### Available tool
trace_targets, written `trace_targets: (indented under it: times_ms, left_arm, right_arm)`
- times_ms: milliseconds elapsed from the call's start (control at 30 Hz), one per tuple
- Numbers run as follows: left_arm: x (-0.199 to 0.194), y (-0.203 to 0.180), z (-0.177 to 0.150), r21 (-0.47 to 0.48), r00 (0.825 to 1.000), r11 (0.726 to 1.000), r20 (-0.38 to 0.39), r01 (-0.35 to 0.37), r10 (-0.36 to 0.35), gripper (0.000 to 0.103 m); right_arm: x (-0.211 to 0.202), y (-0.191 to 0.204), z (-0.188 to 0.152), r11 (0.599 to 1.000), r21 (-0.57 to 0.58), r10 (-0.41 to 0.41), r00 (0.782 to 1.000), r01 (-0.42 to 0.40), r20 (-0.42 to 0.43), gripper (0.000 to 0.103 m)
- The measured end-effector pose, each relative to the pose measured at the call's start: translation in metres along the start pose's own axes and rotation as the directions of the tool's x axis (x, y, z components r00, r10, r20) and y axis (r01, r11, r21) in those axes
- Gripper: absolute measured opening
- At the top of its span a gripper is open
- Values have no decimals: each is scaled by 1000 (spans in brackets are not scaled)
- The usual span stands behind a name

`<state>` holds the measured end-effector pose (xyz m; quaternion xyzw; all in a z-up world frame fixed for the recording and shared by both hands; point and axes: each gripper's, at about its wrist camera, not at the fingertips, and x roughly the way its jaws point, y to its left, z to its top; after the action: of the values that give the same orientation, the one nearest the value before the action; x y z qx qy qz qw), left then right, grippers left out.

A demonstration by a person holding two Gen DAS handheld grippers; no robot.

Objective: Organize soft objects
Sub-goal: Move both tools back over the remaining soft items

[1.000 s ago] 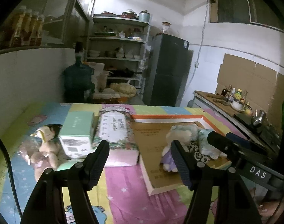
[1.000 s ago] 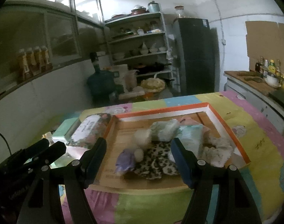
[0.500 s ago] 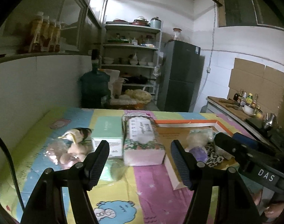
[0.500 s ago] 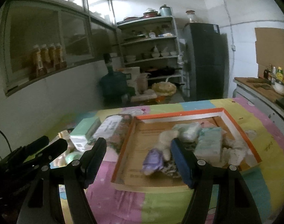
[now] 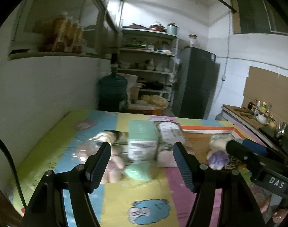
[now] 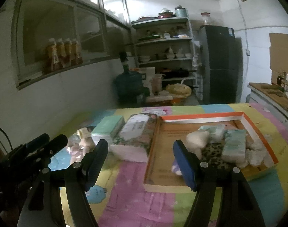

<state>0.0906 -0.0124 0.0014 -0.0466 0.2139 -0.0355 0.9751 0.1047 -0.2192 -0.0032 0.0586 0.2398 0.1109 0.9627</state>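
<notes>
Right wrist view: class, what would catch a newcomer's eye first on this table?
Probably the orange-rimmed tray on the right of the bright patchwork cloth, piled with soft things at its far right end. Left of it lie a floral pack and a mint box, side by side. The open right gripper frames the scene, holding nothing.

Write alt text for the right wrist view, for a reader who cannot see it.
The open, empty right gripper hangs over a colourful mat, facing an orange-rimmed tray holding a pile of soft items. Left of the tray lie a floral tissue pack and a mint box; the left gripper shows at far left.
</notes>
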Motion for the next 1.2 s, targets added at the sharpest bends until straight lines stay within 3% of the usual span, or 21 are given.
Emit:
trace_targets:
  times_ms: [567,833,1200]
  left_arm:
    - [-14,84,-10,-103,991,986,25,-129,132,68]
    - [-14,102,-18,-127,990,982,20,-139,142,68]
    - [-9,127,-25,-159,988,975,1,-154,157,68]
  right_arm:
    - [28,50,-12,996,-44,74,995,-77,-66,73]
    - [66,72,-29,991,-52,114,981,-123,-158,73]
    - [111,90,-40,989,-81,97,964,-120,-246,75]
